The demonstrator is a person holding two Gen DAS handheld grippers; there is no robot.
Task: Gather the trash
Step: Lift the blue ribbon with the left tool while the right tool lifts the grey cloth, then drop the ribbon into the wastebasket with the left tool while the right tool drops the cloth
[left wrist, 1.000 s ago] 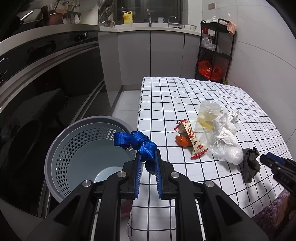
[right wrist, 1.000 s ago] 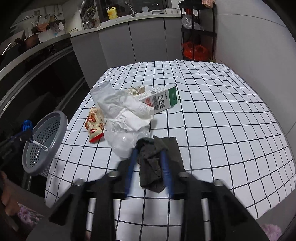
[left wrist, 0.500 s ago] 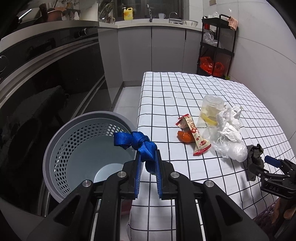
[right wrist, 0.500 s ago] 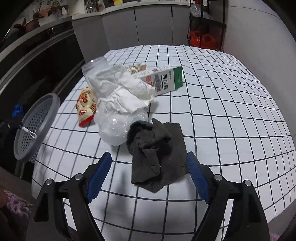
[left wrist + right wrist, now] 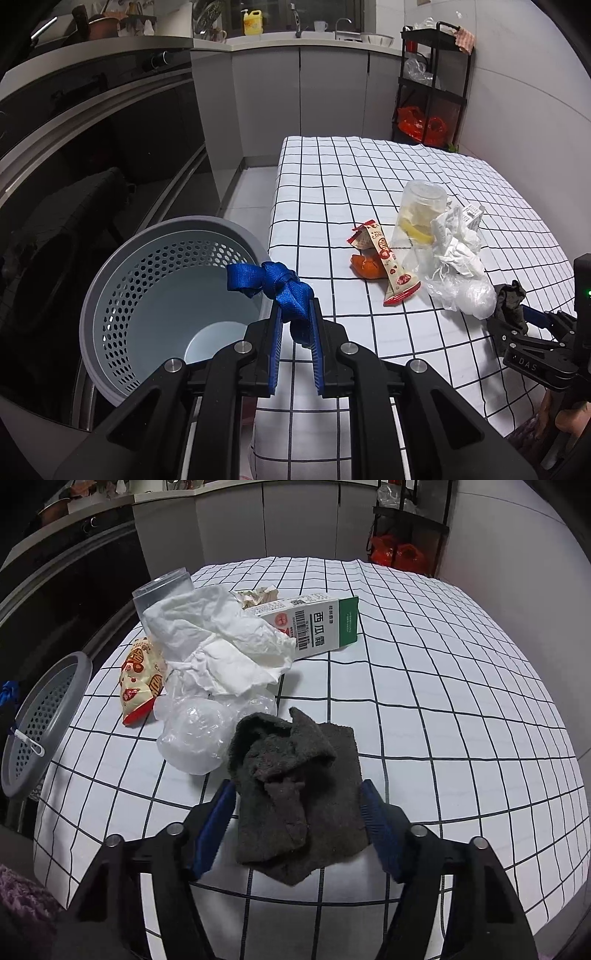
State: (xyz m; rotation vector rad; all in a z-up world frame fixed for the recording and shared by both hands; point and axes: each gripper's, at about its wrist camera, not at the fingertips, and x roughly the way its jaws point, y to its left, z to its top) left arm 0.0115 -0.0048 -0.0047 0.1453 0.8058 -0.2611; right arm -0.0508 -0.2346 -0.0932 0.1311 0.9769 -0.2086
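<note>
My left gripper (image 5: 295,314) is shut on a knotted blue strap (image 5: 273,280) that hangs over the grey perforated basket (image 5: 110,277) beside the table. A crumpled dark grey cloth (image 5: 291,760) lies on the checkered tablecloth (image 5: 443,701). My right gripper (image 5: 295,801) straddles that cloth low over the table, its jaws closing, a blue pad at each side edge of the cloth. Behind the cloth lie a clear plastic bag (image 5: 192,734), white tissue (image 5: 221,646), a snack wrapper (image 5: 138,679), a carton (image 5: 314,624) and a plastic cup (image 5: 162,587).
An orange scrap (image 5: 365,266) lies by the wrapper. The basket stands off the table's left edge, in front of a dark oven front (image 5: 92,155). A black shelf rack (image 5: 432,85) with red bags stands at the far wall. The table's right half is bare cloth.
My right gripper dropped toward the dark cloth, opened wide around it and then narrowed, so the pads now sit at its edges. The left gripper kept still on the strap.
</note>
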